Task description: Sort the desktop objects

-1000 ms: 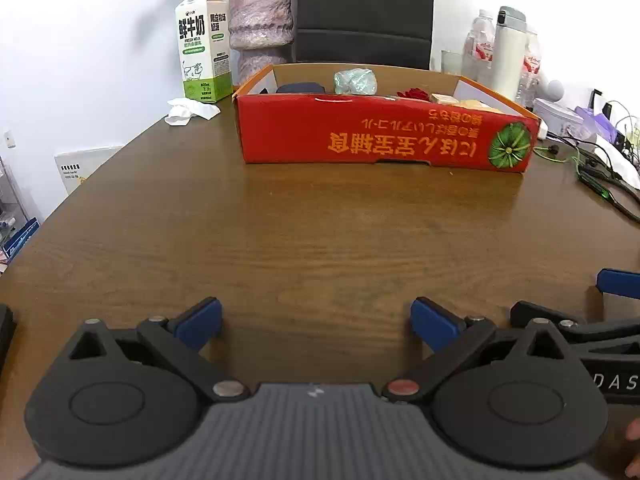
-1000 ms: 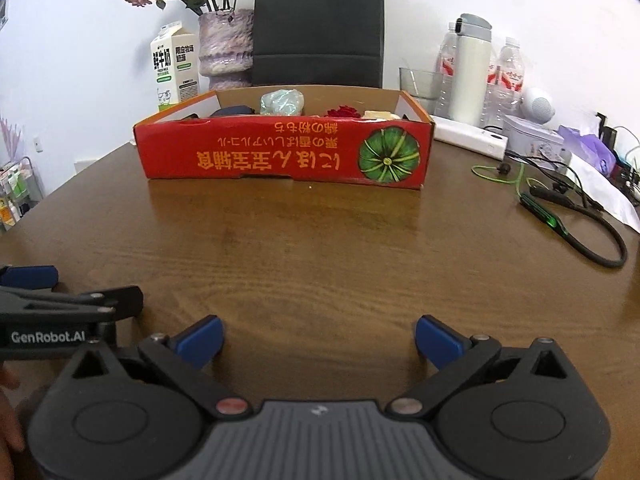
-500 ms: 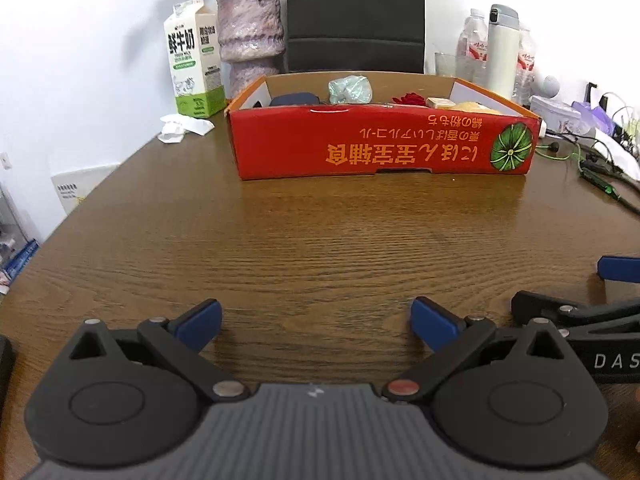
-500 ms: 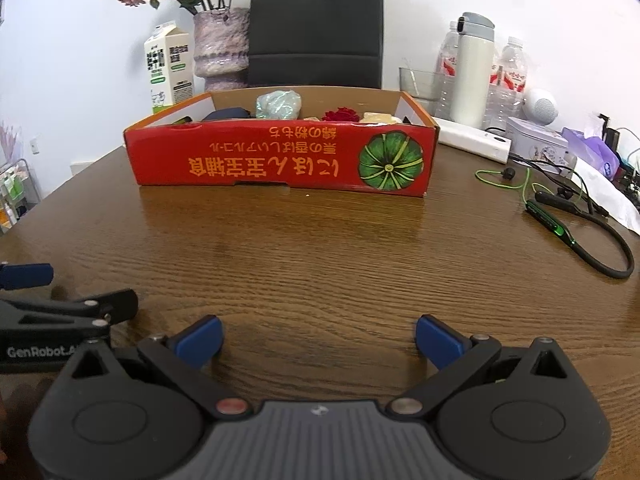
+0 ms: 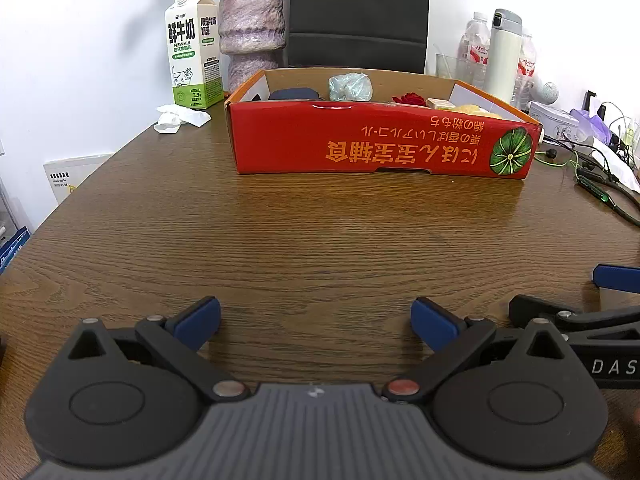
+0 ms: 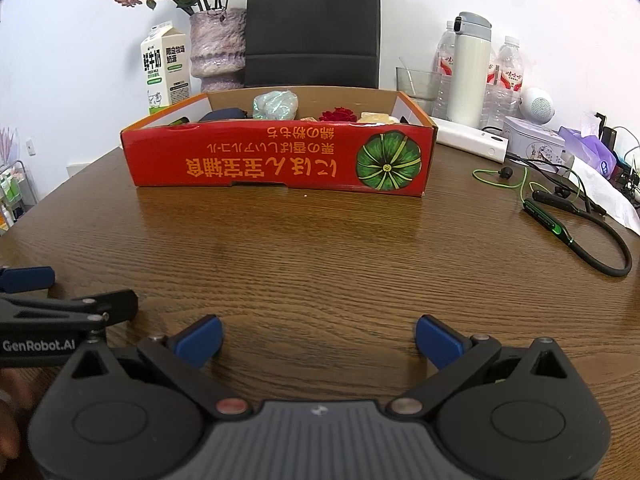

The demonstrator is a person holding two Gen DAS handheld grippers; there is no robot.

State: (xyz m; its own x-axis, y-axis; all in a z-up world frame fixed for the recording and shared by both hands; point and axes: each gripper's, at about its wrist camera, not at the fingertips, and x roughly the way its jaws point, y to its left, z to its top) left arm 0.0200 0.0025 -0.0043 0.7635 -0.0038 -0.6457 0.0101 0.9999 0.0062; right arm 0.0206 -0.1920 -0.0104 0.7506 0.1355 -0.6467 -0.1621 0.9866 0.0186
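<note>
Grippers first, left wrist view: our left gripper (image 5: 316, 318) sat low over the bare table (image 5: 304, 240), jaws spread wide, nothing between them. Our right gripper (image 5: 600, 304) showed at the right edge, just beside it; from this view we could not tell its state. The red box (image 5: 380, 152) stood well ahead, near the far edge, in front of the chair (image 5: 360, 12). Risk, as we judged it: box contents sat behind the near wall, so a low reach could hit the wall and shove the whole box instead of clearing the rim. In the box we saw a dark blue item (image 5: 292, 93), a pale crinkled bundle (image 5: 350, 86), a red rose (image 5: 409, 99) and yellowish pieces (image 5: 468, 108); the floor of the box was hidden. Milk carton (image 5: 194, 48) and vase (image 5: 252, 28) stood left of the box, crumpled tissue (image 5: 176, 118) in front of the carton.

Right wrist view: right gripper (image 6: 318, 338) also released, jaws wide, empty. The left gripper (image 6: 48, 292) lay close on its left, so we judged a clash likely if both reached at once. The earphone cable (image 6: 580, 236) lay loose on the right, a snag risk for a wide sweep. The thermos (image 6: 470, 68), bottles (image 6: 504, 76) and glass (image 6: 418, 84) stood behind the box's right end and could tip if we overshot.
</note>
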